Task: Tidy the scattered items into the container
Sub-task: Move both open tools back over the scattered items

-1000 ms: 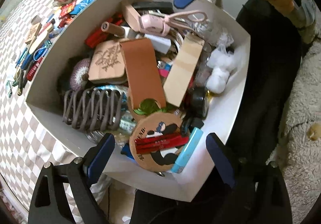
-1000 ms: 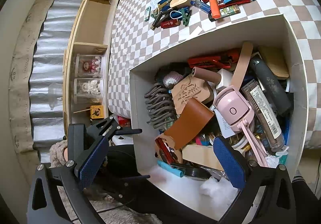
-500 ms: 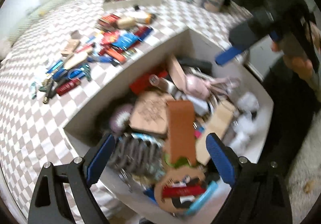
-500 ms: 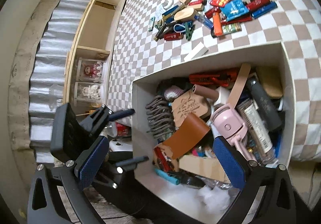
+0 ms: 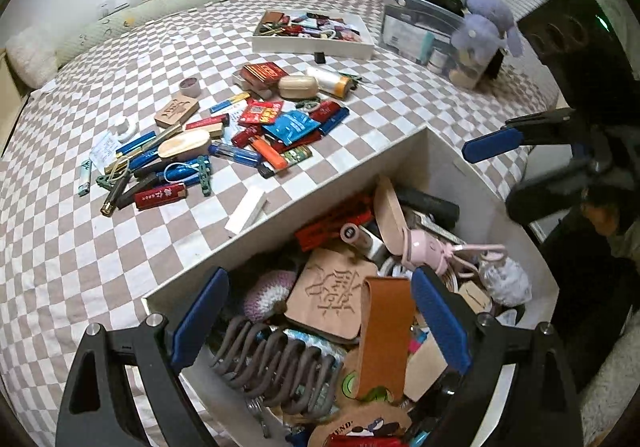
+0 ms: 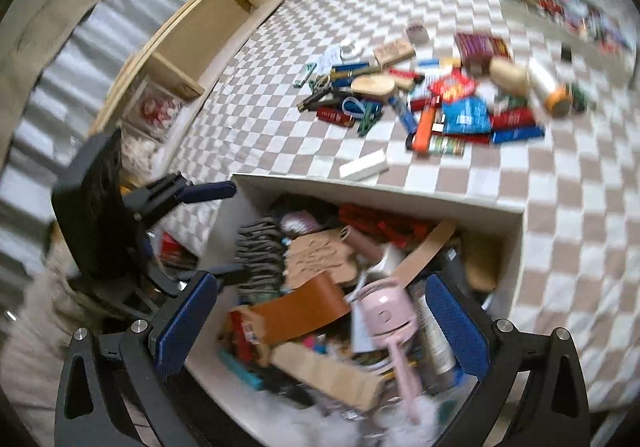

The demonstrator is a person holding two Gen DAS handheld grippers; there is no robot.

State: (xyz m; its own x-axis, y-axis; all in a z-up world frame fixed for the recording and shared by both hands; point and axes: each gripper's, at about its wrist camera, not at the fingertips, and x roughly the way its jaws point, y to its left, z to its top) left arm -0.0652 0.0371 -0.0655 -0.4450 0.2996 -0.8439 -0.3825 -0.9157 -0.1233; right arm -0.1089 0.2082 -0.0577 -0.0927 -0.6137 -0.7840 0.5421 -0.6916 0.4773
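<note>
Left wrist view: left hand-held gripper point(image 5: 316, 321), lower centre, blue-padded jaws wide, holding nothing.
Right wrist view: right hand-held gripper point(image 6: 320, 321), jaws wide, empty; picture blurred.
Container: white rectangular box point(image 5: 320, 203), lower right of the frame, crammed with a tan leather strap point(image 5: 384, 331) and a pink eyelash curler point(image 5: 430, 249).
Scattered items: orange lighter point(image 5: 270, 154), blue foil packet point(image 5: 296, 125) and others on the checked bedcover point(image 5: 120, 247), upper centre, beyond the box.

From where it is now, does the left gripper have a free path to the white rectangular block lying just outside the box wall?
Probably yes. The left gripper is open and empty over the box, and the white block lies alone on the checkered cloth, nothing on it.
</note>
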